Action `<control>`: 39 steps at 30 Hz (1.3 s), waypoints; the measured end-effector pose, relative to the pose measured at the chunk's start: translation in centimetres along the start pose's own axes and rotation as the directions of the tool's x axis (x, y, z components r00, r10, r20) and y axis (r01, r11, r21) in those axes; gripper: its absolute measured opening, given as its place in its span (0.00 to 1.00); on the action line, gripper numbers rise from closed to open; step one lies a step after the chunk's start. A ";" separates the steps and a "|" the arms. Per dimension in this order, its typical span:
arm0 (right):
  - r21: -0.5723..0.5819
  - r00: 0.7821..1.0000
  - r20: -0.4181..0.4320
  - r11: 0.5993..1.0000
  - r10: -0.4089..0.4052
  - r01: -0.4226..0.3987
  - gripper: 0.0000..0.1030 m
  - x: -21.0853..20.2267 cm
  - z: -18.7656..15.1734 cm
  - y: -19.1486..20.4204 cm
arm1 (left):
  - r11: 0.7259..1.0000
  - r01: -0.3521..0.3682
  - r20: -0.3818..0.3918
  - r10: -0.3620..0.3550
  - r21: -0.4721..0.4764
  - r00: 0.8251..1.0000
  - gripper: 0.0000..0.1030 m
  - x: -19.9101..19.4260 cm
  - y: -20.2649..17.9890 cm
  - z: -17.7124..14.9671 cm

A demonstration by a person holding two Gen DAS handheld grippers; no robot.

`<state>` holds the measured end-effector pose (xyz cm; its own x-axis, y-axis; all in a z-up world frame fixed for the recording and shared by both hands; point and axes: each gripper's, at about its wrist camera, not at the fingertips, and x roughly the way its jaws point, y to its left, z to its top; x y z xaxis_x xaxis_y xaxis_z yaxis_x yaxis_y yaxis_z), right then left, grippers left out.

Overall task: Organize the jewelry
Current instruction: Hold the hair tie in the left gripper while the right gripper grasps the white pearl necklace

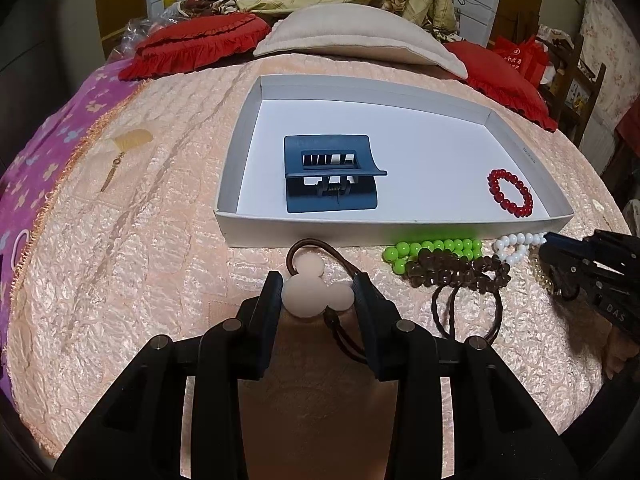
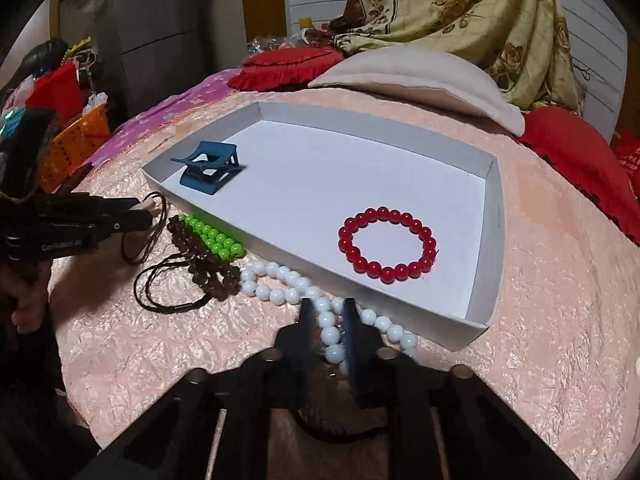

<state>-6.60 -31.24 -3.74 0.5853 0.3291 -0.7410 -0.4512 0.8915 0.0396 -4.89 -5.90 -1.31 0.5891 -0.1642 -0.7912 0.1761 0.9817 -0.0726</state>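
Observation:
My left gripper (image 1: 318,280) is shut on a pale mouse-shaped pendant (image 1: 318,294) with a brown cord, just before the white tray (image 1: 400,226). In the right wrist view, my right gripper (image 2: 328,304) is shut on the white bead necklace (image 2: 280,280) by the tray's (image 2: 492,216) near wall. Inside the tray lie a blue claw clip (image 1: 332,176) and a red bead bracelet (image 2: 386,244). Green beads (image 1: 432,248), brown beads (image 1: 452,272) and a dark cord loop (image 1: 468,312) lie on the peach bedspread between the grippers.
A beige pillow (image 1: 360,36) and red cushions (image 1: 200,46) lie behind the tray. A yellow tassel ornament (image 1: 128,140) rests on the bedspread at the left. An orange basket (image 2: 80,140) stands beside the bed. A hand (image 2: 28,300) holds the left gripper (image 2: 146,210).

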 end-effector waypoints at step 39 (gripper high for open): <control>0.208 0.917 0.355 0.940 0.184 -0.269 0.09 -8.9 -0.1 -2.6 | 0.997 0.077 0.104 -0.075 -0.013 0.992 0.34 -2.3 -0.5 0.4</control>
<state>-10.71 -36.53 2.70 0.6930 0.5759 -0.4337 -0.4416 0.8146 0.3760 -6.02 -6.09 0.74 0.6527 -0.2470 -0.7163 0.2109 0.9672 -0.1413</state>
